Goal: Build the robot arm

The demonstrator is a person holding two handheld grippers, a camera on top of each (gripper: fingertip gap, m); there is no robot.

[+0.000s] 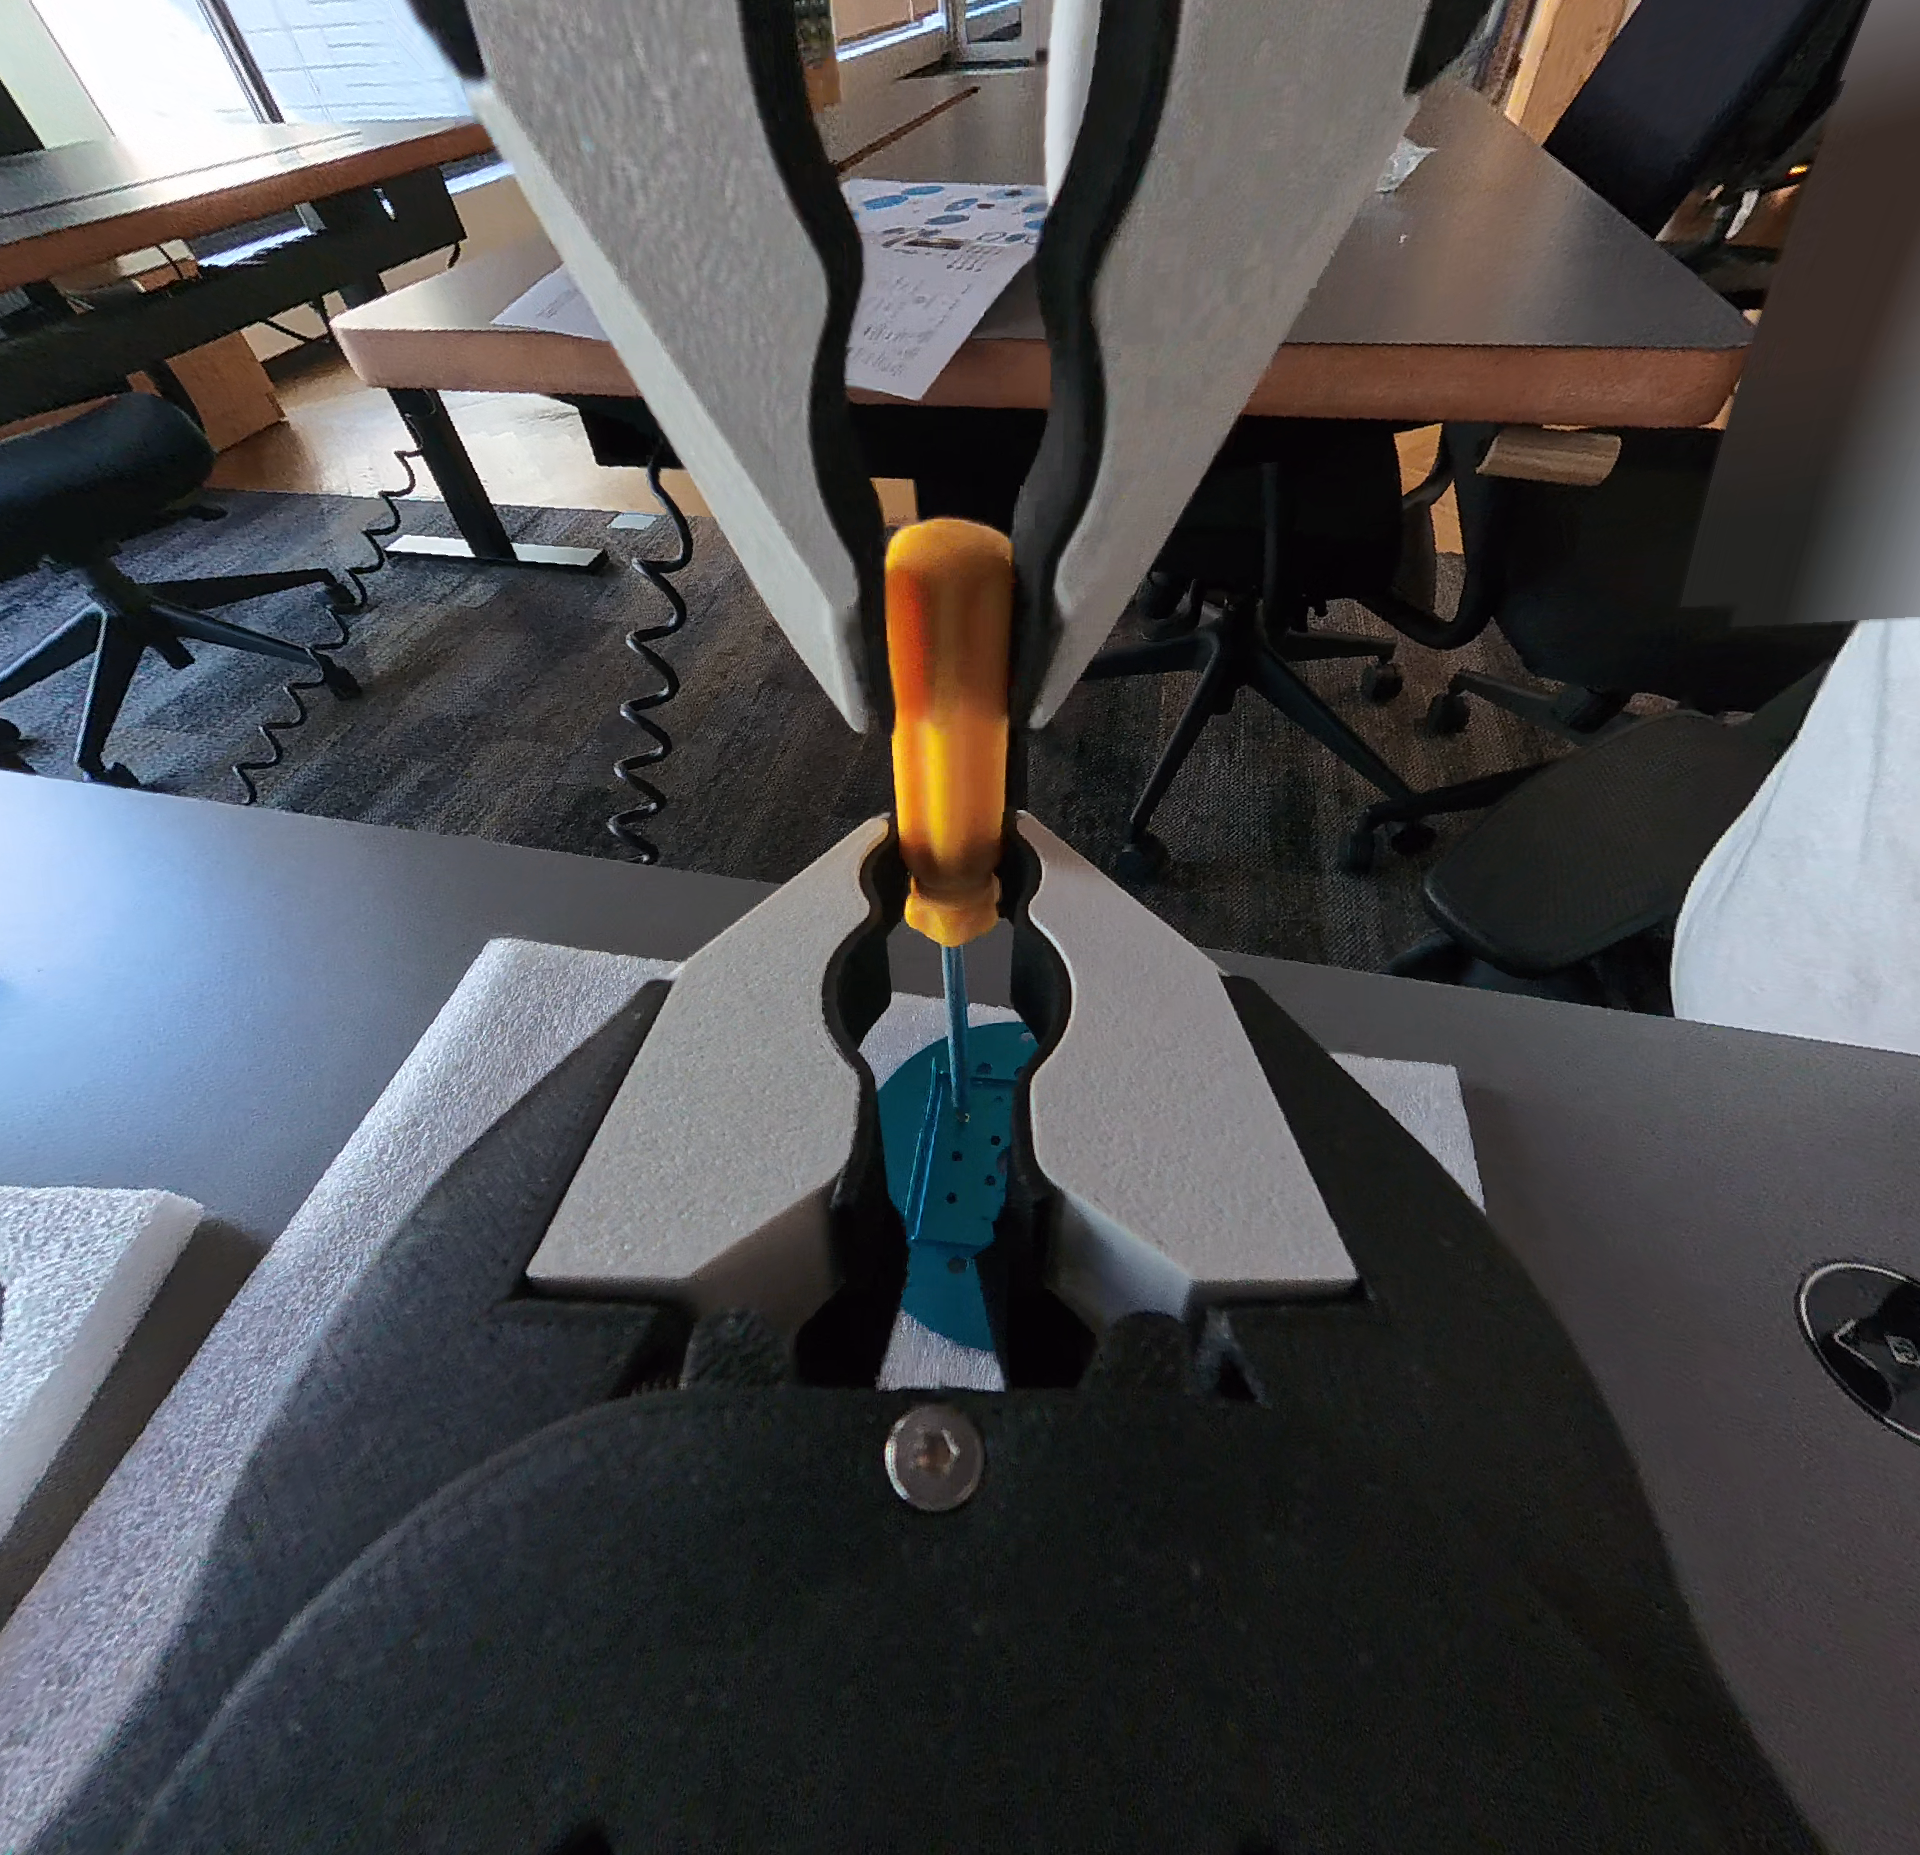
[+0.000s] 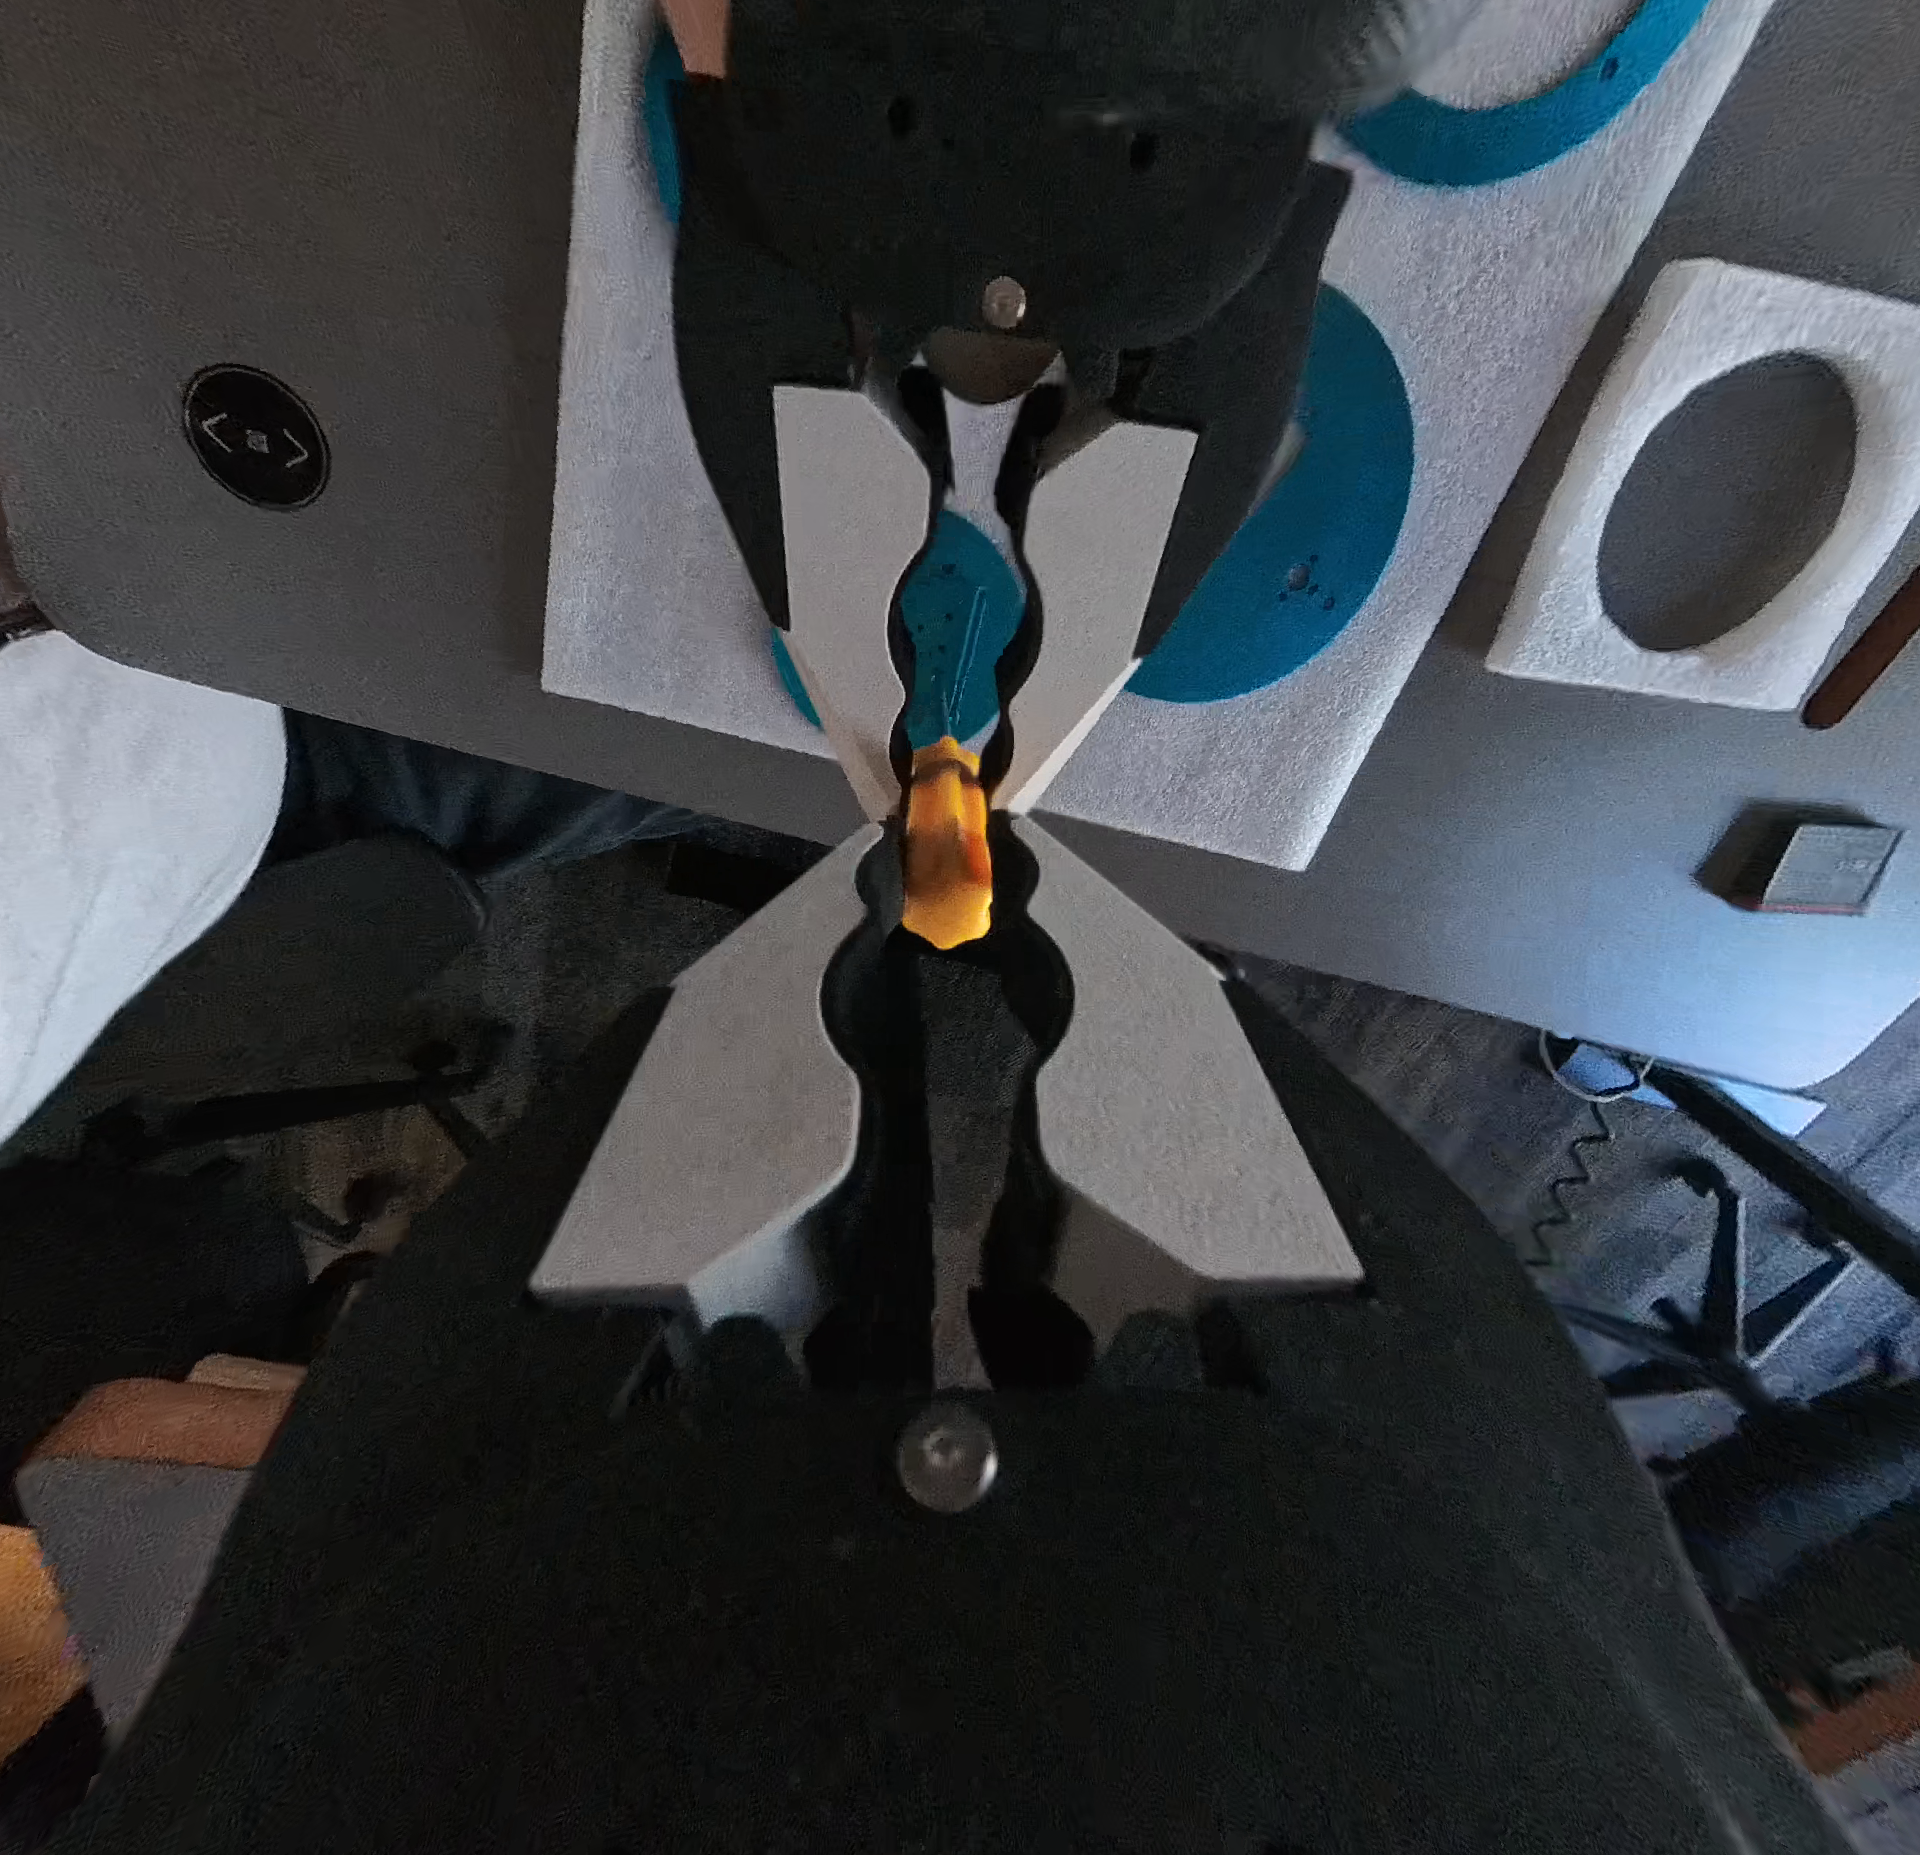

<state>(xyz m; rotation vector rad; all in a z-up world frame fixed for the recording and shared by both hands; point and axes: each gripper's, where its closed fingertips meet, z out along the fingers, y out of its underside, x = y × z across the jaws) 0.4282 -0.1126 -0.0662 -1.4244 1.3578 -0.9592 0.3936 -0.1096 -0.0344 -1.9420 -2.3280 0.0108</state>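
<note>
An orange-handled screwdriver [image 1: 948, 704] stands upright, its thin shaft [image 1: 956, 1026] pointing down onto a blue perforated metal part [image 1: 951, 1182] on a white foam pad [image 1: 499, 1057]. My left gripper [image 1: 954, 831] is shut on the lower end of the handle. My right gripper [image 1: 940, 683] comes in from above and is shut on the handle higher up. In the right wrist view my right gripper [image 2: 943, 839] clamps the handle [image 2: 943, 870], my left gripper [image 2: 940, 782] grips it just beyond, and the blue part [image 2: 951, 610] shows between the left jaws.
On the foam pad [image 2: 665, 558] lie a blue disc [image 2: 1309, 538] and a blue ring [image 2: 1558, 132]. A foam block with an oval hole [image 2: 1704, 309] and a small grey box [image 2: 1829, 865] sit beside it. A desk [image 1: 1507, 330] and office chairs [image 1: 1590, 849] stand beyond the table edge.
</note>
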